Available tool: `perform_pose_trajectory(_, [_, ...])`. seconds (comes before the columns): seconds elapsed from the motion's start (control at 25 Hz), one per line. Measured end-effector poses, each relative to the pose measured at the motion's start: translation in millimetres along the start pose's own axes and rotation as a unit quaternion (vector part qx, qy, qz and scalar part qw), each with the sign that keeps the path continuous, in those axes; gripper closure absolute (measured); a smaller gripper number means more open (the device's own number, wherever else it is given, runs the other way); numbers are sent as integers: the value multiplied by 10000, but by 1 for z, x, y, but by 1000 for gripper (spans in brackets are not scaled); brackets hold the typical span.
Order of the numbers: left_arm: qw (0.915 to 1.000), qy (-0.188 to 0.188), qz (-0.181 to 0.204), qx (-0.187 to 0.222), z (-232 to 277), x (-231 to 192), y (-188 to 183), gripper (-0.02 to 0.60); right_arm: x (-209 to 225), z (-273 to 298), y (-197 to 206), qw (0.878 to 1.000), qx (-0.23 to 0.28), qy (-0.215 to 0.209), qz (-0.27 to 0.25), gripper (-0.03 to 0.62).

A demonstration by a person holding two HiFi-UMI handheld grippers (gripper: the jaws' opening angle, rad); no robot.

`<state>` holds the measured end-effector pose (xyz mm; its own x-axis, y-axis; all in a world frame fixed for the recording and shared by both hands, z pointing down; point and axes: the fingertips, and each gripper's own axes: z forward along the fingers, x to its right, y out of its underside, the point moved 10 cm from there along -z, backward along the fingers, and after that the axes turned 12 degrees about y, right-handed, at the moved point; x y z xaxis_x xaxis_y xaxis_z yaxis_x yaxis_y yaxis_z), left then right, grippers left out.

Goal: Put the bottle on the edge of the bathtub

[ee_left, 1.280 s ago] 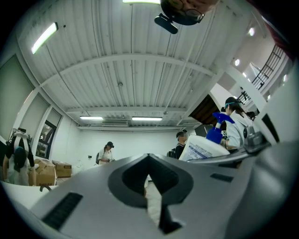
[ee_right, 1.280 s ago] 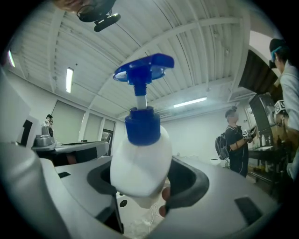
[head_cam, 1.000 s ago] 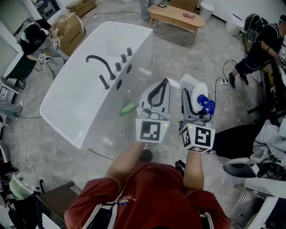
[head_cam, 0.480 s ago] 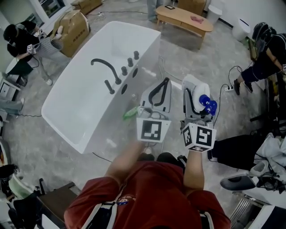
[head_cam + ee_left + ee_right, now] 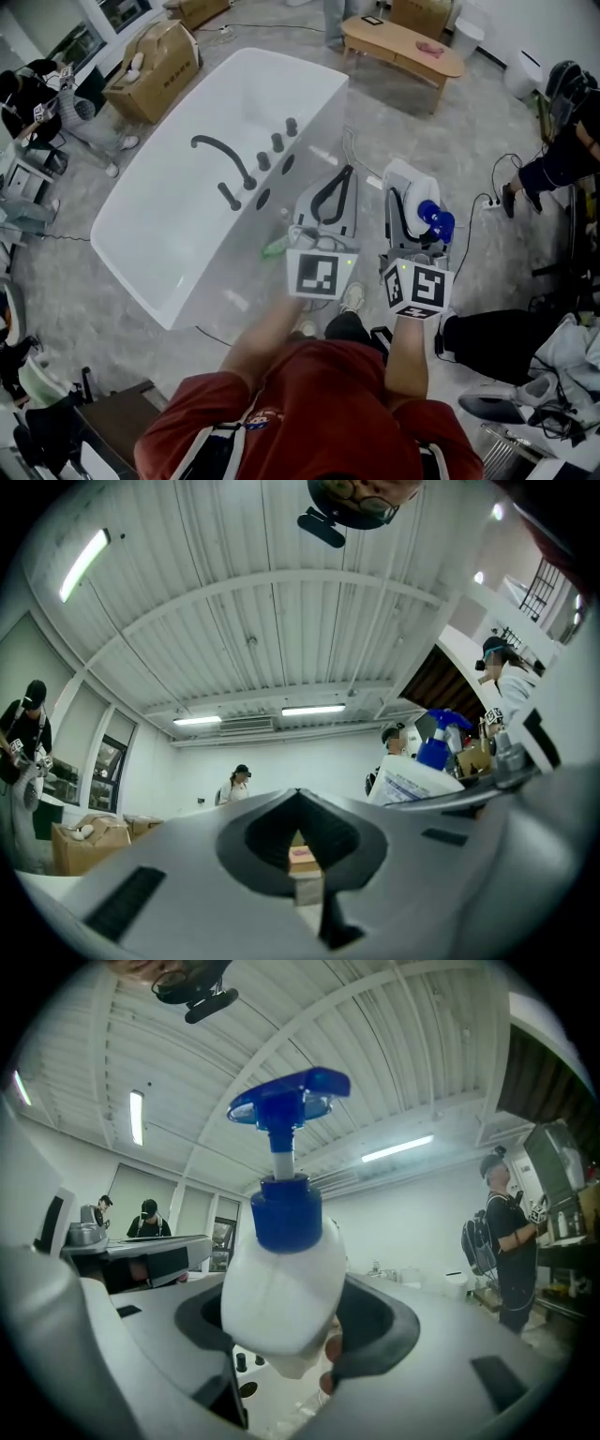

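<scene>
A white bathtub (image 5: 127, 202) with a black faucet (image 5: 225, 155) and knobs along one side fills the left middle of the head view. My right gripper (image 5: 410, 204) is shut on a white bottle (image 5: 419, 187) with a blue pump head (image 5: 434, 217), held right of the tub over the floor. In the right gripper view the bottle (image 5: 281, 1302) stands upright between the jaws of the right gripper (image 5: 281, 1340). My left gripper (image 5: 347, 174) hovers beside it, nearer the tub, shut on nothing. In its own view the left gripper (image 5: 298, 794) has its jaws meeting.
A green object (image 5: 274, 248) lies at the tub's near side, below the left gripper. A wooden bench (image 5: 403, 42) and cardboard boxes (image 5: 155, 61) stand behind the tub. People are at the far left (image 5: 23, 94) and far right (image 5: 572, 141). Cables (image 5: 487, 202) trail on the floor.
Both grippers keep the same pose, the bottle still gripped. The tub and floor have slid slightly in the head view, and the person at the right has moved further right.
</scene>
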<state>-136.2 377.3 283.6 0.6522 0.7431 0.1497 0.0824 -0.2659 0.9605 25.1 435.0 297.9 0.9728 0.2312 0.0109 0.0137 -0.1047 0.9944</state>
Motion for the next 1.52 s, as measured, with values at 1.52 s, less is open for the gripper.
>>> perform_pose_trajectory(1.52, [9988,-473,27,-139,239,-29,73,566,118,233,31,9979,-130,-589,228,319])
